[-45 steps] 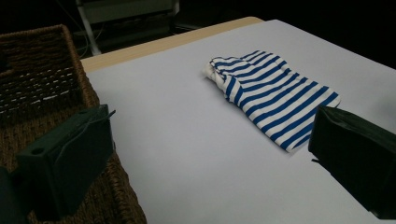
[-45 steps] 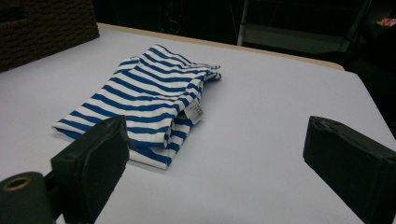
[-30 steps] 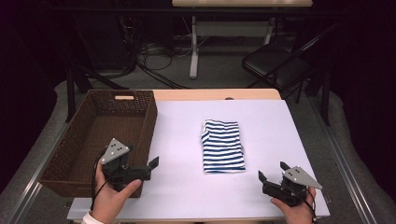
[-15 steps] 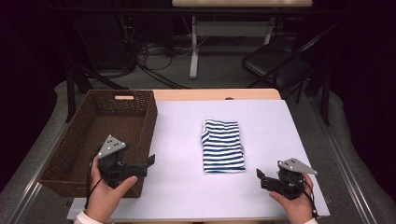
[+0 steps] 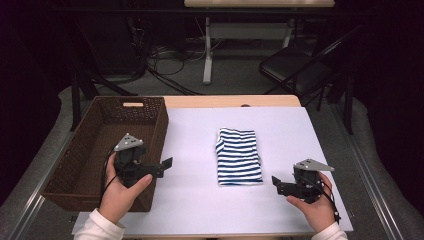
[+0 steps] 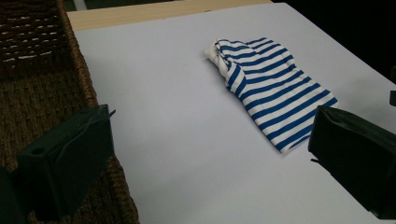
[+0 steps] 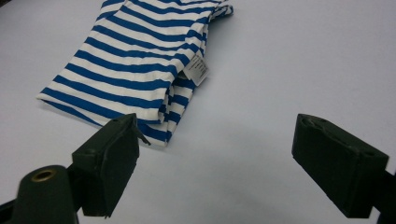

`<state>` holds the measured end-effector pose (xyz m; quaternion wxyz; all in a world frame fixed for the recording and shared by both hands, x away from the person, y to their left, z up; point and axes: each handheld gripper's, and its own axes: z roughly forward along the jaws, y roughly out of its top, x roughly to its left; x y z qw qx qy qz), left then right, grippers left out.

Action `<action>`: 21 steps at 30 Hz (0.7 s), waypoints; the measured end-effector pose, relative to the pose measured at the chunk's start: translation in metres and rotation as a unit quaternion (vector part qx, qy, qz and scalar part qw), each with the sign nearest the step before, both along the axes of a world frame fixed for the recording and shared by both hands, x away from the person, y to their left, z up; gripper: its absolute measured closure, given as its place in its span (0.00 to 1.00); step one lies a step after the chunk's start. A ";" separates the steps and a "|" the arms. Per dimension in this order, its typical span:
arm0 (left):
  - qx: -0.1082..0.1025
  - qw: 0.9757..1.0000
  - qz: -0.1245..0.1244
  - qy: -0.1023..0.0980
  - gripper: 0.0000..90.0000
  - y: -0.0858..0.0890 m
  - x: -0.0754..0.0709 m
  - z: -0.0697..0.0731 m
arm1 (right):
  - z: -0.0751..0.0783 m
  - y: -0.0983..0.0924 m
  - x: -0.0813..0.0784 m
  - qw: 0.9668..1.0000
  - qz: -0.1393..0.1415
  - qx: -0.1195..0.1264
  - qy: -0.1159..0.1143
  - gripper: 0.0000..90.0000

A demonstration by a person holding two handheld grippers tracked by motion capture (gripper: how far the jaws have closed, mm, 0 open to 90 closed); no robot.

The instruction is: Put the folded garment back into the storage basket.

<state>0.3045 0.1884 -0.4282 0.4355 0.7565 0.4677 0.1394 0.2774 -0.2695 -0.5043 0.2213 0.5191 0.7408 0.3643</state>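
Since the earlier frames, the left gripper (image 5: 162, 165) has been carried toward 12 o'clock, up along the basket's right wall, and the right gripper (image 5: 276, 182) has been shifted toward 10 o'clock, nearer the cloth; the cloth has not moved. Table (image 5: 300, 130): white surface, wooden strip seen at its 12 o'clock edge. Basket (image 5: 95, 145): brown wicker, set at 9 o'clock on the table, a cut-out handle noted in its far wall. Striped cloth (image 5: 238, 156): folded, blue and white, laid flat near the table's centre, a small white label (image 7: 196, 69) seen at one folded edge. Left gripper: held in the left hand (image 5: 120, 192) over the basket's right wall, at 9 o'clock of the cloth and well apart from it; jaws spread, nothing gripped. Right gripper: held in the right hand (image 5: 312, 207) at 4 o'clock of the cloth, near its corner but not touching; jaws spread, nothing gripped.
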 end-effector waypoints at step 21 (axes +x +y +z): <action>0.030 0.998 -0.008 0.061 0.00 -0.010 0.031 -0.002 | 0.008 0.015 0.031 0.997 0.016 0.003 0.080 0.16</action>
